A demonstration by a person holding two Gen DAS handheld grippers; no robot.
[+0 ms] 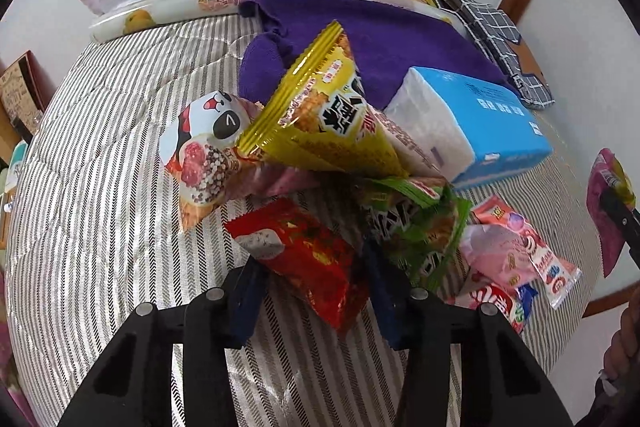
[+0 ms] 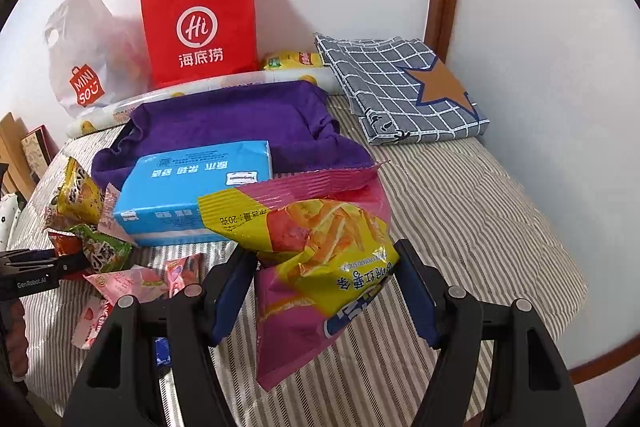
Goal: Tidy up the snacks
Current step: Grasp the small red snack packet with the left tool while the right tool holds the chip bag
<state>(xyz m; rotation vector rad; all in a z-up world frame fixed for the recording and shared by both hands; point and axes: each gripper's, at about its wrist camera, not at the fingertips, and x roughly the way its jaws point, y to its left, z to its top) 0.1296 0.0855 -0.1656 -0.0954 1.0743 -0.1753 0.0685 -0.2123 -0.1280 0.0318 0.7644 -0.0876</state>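
Observation:
In the left wrist view my left gripper (image 1: 310, 263) is closed around a red snack packet (image 1: 304, 255) lying on the striped cover. Beyond it lie a green packet (image 1: 416, 227), a yellow packet (image 1: 324, 111), a panda-print packet (image 1: 208, 151) and pink packets (image 1: 508, 255). In the right wrist view my right gripper (image 2: 324, 275) is shut on a pink-and-yellow potato stick bag (image 2: 316, 259), held above the cover. The left gripper (image 2: 48, 267) shows at that view's left edge, by the green packet (image 2: 104, 247) and pink packets (image 2: 128, 283).
A blue tissue pack (image 2: 192, 187) lies against a purple towel (image 2: 224, 119). A red paper bag (image 2: 200, 27) and a white Miniso bag (image 2: 80, 63) stand at the wall. A checked folded cloth (image 2: 400, 91) lies at the back right. The striped cover (image 2: 480, 211) spreads rightwards.

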